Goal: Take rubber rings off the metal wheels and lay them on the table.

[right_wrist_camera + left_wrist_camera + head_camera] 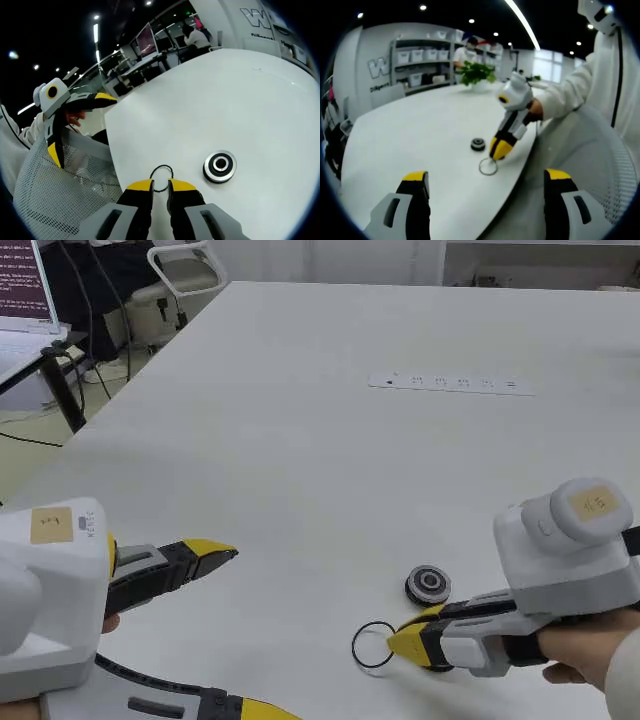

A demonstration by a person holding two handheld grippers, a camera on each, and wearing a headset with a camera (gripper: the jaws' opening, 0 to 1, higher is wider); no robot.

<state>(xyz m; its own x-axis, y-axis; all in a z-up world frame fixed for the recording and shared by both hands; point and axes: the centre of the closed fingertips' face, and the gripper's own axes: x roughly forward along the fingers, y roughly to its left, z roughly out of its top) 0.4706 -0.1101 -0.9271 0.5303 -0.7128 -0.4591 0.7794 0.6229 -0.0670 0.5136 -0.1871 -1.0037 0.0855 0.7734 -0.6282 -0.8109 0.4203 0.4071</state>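
Note:
A thin black rubber ring (373,645) (161,178) (488,166) lies flat on the white table (330,470), near its front edge. My right gripper (398,642) (160,186) (497,152) is low over the table, its yellow tips pinched almost together on the ring's near edge. A metal wheel (428,584) (220,166) (478,144) with a black outer band sits just beyond the ring, apart from it. My left gripper (232,632) (486,175) hovers off to the left with its jaws spread wide and nothing between them.
A white power strip (450,383) lies far back on the table. A monitor (25,285) and an office chair (185,275) stand beyond the left edge. A mesh chair (600,165) is by the front edge. A plant (475,72) sits at the far end.

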